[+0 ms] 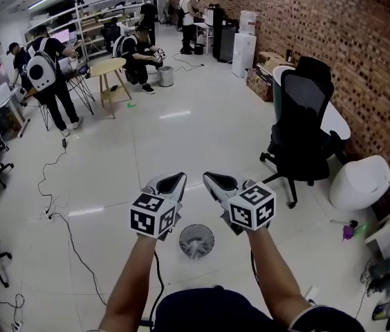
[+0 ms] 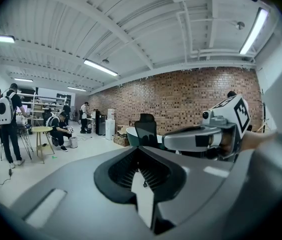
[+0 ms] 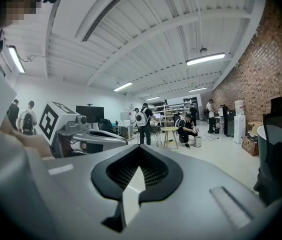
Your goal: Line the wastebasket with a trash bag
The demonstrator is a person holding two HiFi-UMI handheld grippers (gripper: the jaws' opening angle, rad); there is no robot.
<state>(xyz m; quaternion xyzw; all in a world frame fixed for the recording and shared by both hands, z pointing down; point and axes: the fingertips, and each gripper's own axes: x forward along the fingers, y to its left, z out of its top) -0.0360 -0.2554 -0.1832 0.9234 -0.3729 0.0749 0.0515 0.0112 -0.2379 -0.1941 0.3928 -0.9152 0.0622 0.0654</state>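
Left hand-held gripper (image 1: 173, 180) and right hand-held gripper (image 1: 213, 179), both with jaws pressed together and empty, are held side by side above the wastebasket (image 1: 196, 241) on the floor (image 1: 181, 133).

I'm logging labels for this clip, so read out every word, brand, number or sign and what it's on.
No readable text anywhere.
The cubes on the left gripper and right gripper: black-and-white square patterns only, no letters.
On the cardboard box: any print is too small to read.

text: none readable | labels: none | numbers: none
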